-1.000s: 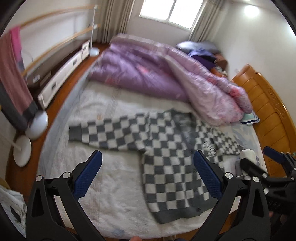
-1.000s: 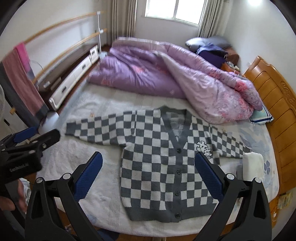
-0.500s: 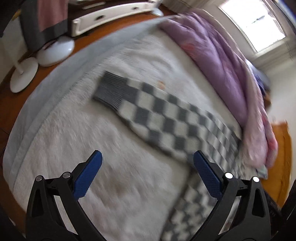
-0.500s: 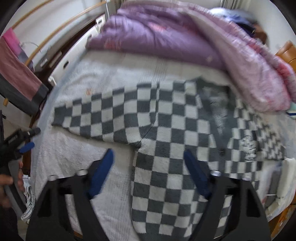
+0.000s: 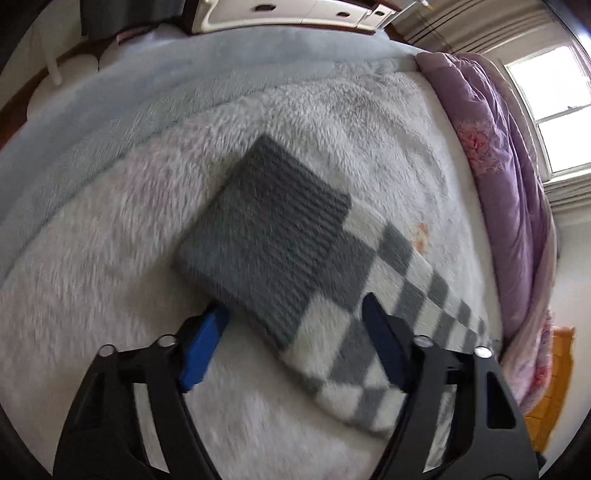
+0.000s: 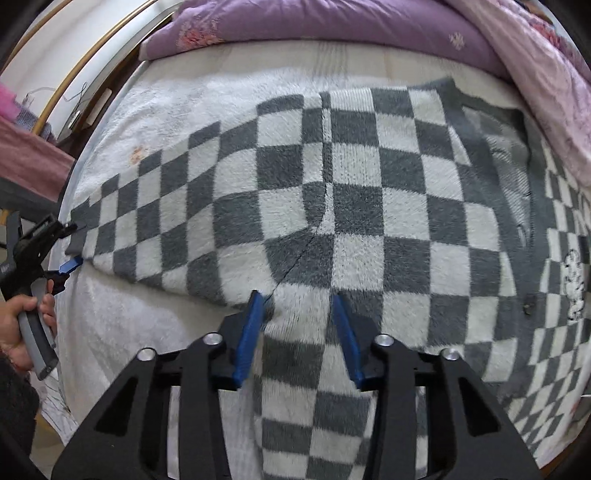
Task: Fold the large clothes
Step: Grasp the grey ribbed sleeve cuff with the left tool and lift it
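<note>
A grey-and-white checkered cardigan lies flat, front up, on the white fuzzy blanket of a bed. Its left sleeve stretches out to a grey ribbed cuff. My left gripper is open and sits low over the sleeve just behind the cuff, one finger on each side of it. It also shows in the right wrist view at the sleeve end. My right gripper is open, its fingers straddling the cardigan's armpit seam where sleeve meets body.
A purple quilt is bunched along the far side of the bed and also shows in the left wrist view. A white drawer unit stands beyond the bed's left edge. A pink towel hangs at the left.
Both grippers have dropped from high above the bed down to the cardigan. The left went to the sleeve cuff, the right to the armpit. Both jaws have narrowed somewhat.
</note>
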Tool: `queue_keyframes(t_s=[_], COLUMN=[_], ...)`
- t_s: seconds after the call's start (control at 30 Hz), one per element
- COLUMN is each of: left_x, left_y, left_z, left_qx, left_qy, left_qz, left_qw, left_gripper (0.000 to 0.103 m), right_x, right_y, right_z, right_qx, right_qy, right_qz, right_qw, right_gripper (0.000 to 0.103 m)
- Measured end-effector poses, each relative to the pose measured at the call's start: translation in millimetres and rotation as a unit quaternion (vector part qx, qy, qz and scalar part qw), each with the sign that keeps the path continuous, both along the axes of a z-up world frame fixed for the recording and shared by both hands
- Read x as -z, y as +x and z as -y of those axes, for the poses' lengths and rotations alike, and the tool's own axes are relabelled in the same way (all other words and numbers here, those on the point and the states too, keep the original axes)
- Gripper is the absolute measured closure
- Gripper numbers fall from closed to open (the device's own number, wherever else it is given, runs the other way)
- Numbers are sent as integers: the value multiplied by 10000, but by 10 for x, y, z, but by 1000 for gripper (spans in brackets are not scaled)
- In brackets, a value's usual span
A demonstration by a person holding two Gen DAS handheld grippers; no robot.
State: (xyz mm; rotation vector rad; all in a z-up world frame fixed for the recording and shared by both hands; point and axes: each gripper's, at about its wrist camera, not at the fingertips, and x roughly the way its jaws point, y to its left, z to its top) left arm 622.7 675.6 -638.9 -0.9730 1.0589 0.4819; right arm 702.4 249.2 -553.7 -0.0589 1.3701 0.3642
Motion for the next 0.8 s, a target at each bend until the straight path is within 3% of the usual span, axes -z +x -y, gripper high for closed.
queue_keyframes(t_s=[0.03, 0.1, 0.17, 0.3, 0.43, 0.5, 0.67, 0.8], left_x=[9, -1, -47, -372, -873, -1144, -1972, -2452], left_y=[11, 1, -38, -66, -15, 53, 257, 476], left_z=[-25, -87, -166, -152, 51, 212, 944, 1847], left_qx=[16, 16, -2, 258, 623, 763, 1263, 1828], left_qy=[100, 229, 228, 626, 1173, 1364, 1898, 2217], left_qz=[-77, -130, 7, 377, 728, 949, 1574, 1996], left_qw=[9999, 9997, 9997, 9970, 9885, 9831, 9608, 9368], left_gripper=[40, 74, 92, 92, 93, 93, 93, 93], right_x=[42, 136, 228, 415, 832, 936, 873, 466], right_y=[49, 143, 236, 369, 428, 452, 547, 603], right_z=[20, 83, 121, 92, -48, -63, 105, 659], right_qx=[86, 271, 408, 436, 384, 350, 379, 433], right_qy=[61, 143, 351, 458, 381, 406, 877, 1514], right_qz=[10, -24, -174, -399, -1039, -1014, -1353, -1034], right_qw=[9999, 9995, 9984, 9972, 9931, 9934, 9862, 9821], right_gripper=[74, 81, 88, 92, 92, 94, 94, 91])
